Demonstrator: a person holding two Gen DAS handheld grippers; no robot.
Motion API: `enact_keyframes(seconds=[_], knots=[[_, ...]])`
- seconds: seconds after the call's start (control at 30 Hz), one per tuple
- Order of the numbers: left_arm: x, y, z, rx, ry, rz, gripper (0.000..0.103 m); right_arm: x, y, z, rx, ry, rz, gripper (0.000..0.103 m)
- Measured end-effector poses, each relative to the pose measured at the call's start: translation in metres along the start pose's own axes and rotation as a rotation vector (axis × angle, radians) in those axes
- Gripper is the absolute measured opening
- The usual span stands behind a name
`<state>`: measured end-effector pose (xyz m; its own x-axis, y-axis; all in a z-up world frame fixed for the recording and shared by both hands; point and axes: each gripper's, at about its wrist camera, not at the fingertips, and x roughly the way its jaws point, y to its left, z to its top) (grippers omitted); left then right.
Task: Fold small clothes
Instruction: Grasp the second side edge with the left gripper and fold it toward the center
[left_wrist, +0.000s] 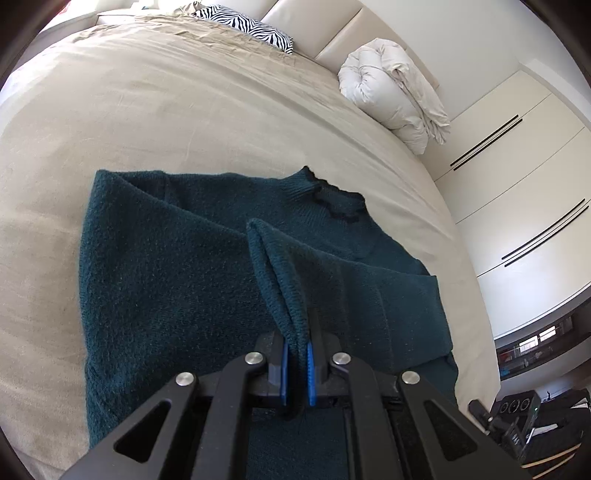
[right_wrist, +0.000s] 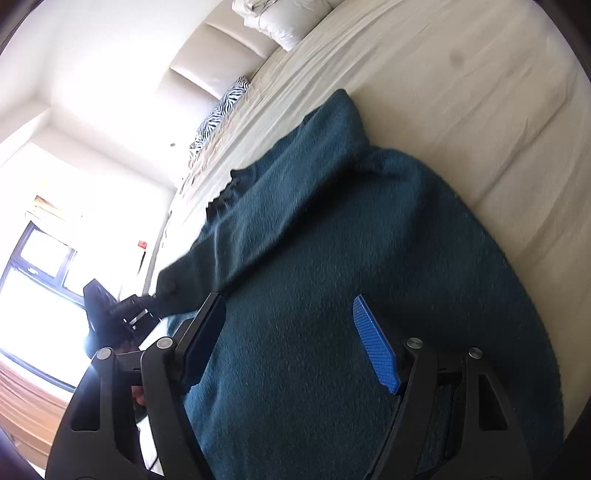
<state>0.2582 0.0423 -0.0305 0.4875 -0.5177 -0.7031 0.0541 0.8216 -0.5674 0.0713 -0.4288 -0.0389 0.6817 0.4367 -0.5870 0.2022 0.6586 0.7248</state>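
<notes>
Presently, findings as follows.

Left gripper (left_wrist: 296, 363): my jaws are drawn nearly together, clenched on a ribbed cuff of the sweater (left_wrist: 184, 280); the blue pads (left_wrist: 311, 369) press the knit from both sides, with only the fabric's thickness between them.

Held part: the cuff rises in a narrow fold from my fingers, lifted above the sweater body beneath it.

Right gripper (right_wrist: 291, 339): my jaws stand wide apart, released, grasping nothing; one blue pad (right_wrist: 376, 350) faces inward, the opposite finger (right_wrist: 201, 336) shows dark.

Right contact: my fingers are poised over the teal knit (right_wrist: 351, 295); whether the tips touch it, I cannot tell.

Sweater location: spread on the beige bedsheet (left_wrist: 147, 110), near the bed's nearer edge.

Sweater long axis: in the left wrist view it runs from my gripper away toward the headboard (left_wrist: 314, 22), collar (left_wrist: 328, 195) at the far end.

Sweater heading: collar points toward the pillows; one sleeve lies folded across the body.

Surroundings: a zebra-print pillow (left_wrist: 247, 27) and a rolled white duvet (left_wrist: 391, 96) sit at the head of the bed, well apart from the sweater; white wardrobe doors (left_wrist: 517, 166) stand beside the bed.
</notes>
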Motion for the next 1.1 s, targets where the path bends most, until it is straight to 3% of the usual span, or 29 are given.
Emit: enact_keyframes(seconds=[0.17,0.33,0.67,0.9,1.1], knots=[[0.010,0.017,-0.003,-0.021,0.020,0.020,0.008,-0.002,0.001,0.020,0.028,-0.027,0.017,0.071],[0.015,0.022,-0.009,-0.017,0.029,0.027,0.008,0.002,-0.007,0.017,0.038,0.000,-0.012,0.071],[0.013,0.021,-0.010,0.011,0.016,0.049,0.013,-0.003,0.011,0.032,-0.018,-0.026,-0.001,0.071],[0.019,0.021,-0.012,0.015,0.004,0.050,0.014,0.011,0.035,0.091,-0.095,-0.016,0.031,0.071],[0.024,0.025,-0.015,0.055,-0.028,0.028,0.015,0.052,0.015,0.143,0.000,0.040,0.056,0.071]])
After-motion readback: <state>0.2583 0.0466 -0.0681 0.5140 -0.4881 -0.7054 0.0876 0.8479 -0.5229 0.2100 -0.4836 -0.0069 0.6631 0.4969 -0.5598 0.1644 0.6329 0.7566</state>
